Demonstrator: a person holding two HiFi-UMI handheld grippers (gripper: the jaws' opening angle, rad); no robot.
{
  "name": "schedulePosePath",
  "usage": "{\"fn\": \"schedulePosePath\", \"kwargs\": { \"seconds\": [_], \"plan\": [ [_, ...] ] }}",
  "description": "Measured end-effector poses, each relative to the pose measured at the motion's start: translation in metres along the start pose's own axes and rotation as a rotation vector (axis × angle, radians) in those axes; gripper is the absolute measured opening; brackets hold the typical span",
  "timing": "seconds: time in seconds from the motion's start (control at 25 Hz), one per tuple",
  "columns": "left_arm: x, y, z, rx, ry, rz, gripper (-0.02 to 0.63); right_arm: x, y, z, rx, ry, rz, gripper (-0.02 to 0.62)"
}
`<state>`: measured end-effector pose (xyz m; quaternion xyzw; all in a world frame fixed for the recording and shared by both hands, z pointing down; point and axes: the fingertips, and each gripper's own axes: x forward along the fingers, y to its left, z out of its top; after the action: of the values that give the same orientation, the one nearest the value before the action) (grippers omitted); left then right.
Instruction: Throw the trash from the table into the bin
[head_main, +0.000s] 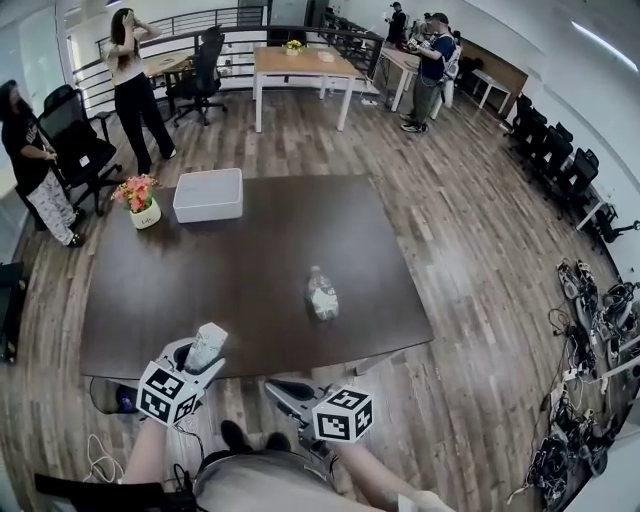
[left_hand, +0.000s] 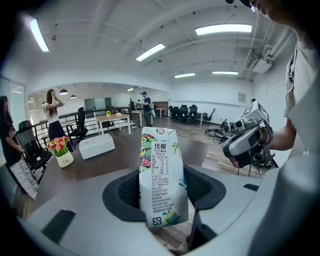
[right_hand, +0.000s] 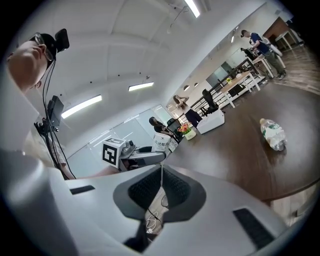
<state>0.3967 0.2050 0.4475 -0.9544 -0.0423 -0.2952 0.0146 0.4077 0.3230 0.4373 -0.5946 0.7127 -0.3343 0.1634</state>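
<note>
Carton (left_hand: 162, 175) upright, pinched between pads of my left gripper (left_hand: 163, 192), which press on both its sides. I hold it at near edge of table (head_main: 240, 270), left part. Plastic bottle (head_main: 321, 294) lies on its side on table, right of centre, toward near edge. My right gripper (right_hand: 161, 186) also by table's near edge, jaws pressed together with nothing between them. White box (head_main: 209, 194) and flower pot (head_main: 140, 203) side by side at table's far left.
</note>
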Motion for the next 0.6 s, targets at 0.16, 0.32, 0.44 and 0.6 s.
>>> {"fn": "schedulePosePath", "kwargs": {
  "seconds": [0.16, 0.32, 0.44, 0.6],
  "plan": [
    [-0.007, 0.005, -0.004, -0.003, 0.002, 0.017, 0.224, 0.008, 0.001, -0.006, 0.009, 0.012, 0.02, 0.02],
    [-0.016, 0.013, -0.014, -0.009, 0.006, 0.038, 0.224, 0.02, 0.001, -0.007, -0.007, 0.029, 0.039, 0.02],
    [-0.028, 0.025, -0.02, -0.029, -0.001, 0.055, 0.224, 0.029, 0.008, -0.003, -0.021, 0.032, 0.042, 0.02],
    [-0.05, 0.049, -0.022, -0.052, -0.044, 0.06, 0.224, 0.055, 0.023, -0.003, -0.037, 0.056, 0.026, 0.02]
  ]
}}
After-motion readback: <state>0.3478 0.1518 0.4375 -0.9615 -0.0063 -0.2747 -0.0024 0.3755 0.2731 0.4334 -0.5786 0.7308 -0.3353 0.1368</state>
